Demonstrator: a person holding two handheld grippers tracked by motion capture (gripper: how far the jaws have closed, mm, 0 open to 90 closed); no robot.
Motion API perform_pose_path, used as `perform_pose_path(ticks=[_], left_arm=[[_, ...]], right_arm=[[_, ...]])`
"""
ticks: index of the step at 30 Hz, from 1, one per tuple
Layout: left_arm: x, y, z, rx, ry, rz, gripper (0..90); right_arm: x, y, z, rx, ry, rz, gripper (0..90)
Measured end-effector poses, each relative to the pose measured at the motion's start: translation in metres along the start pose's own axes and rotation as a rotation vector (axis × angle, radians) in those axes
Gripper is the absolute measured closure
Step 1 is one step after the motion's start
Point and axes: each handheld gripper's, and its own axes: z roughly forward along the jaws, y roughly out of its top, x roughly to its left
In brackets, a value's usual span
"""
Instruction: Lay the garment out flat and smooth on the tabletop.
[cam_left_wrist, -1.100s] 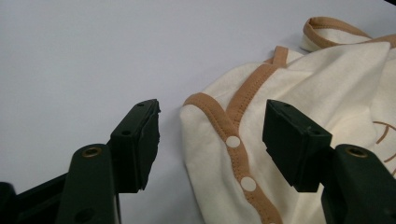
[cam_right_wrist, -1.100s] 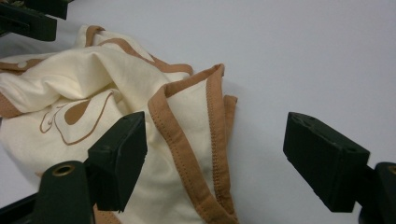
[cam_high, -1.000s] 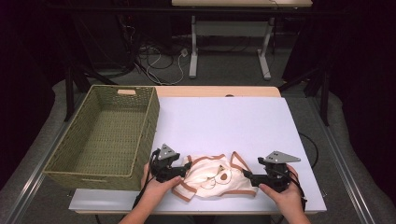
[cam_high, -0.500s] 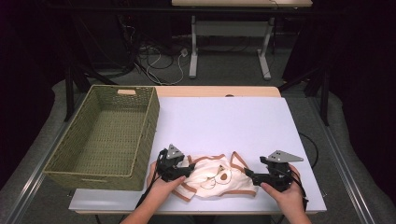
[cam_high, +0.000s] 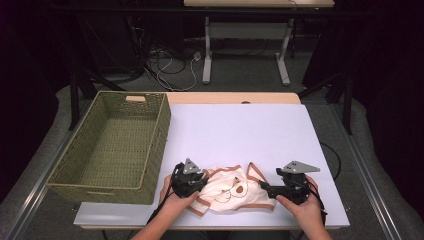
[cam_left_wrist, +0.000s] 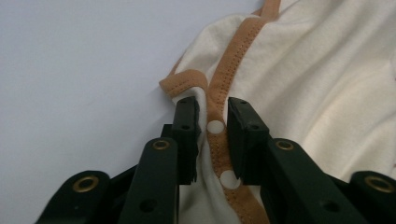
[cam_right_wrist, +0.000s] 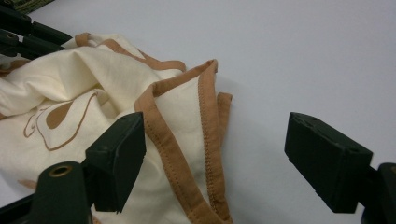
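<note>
A cream baby garment with brown trim and a brown print lies crumpled near the table's front edge. My left gripper is at its left side. In the left gripper view the jaws have just been closing, and the left gripper now pinches the brown snap-button trim of the garment. My right gripper sits at the garment's right side. In the right gripper view the right gripper stands wide open, with the garment's trimmed edge lying between the jaws, close to the left one.
A green woven basket stands on the left of the white table. A wooden strip runs along the table's far edge. Behind the table are cables and a desk frame on the dark floor.
The left gripper has shifted slightly right onto the garment's left edge and closed its jaws on the trim. The right gripper has stayed where it was.
</note>
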Motion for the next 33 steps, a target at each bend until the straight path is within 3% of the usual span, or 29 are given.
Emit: perform_pose_path(ticks=[4, 12, 22, 33], left_arm=[[-0.001, 0.0, -0.001, 0.003, 0.004, 0.016, 78.5], [0.0, 0.001, -0.005, 0.012, -0.018, 0.003, 79.2], [0.003, 0.002, -0.021, -0.04, -0.027, -0.032, 79.3], [0.002, 0.002, -0.028, -0.07, -0.029, -0.025, 79.2]], right_arm=[[0.002, 0.0, 0.003, 0.011, 0.003, 0.0, 22.0], [0.006, -0.001, 0.011, 0.026, 0.014, -0.01, 22.1], [0.011, -0.003, 0.018, 0.063, 0.046, -0.033, 24.3], [0.019, -0.006, 0.024, 0.104, 0.079, -0.078, 27.9]])
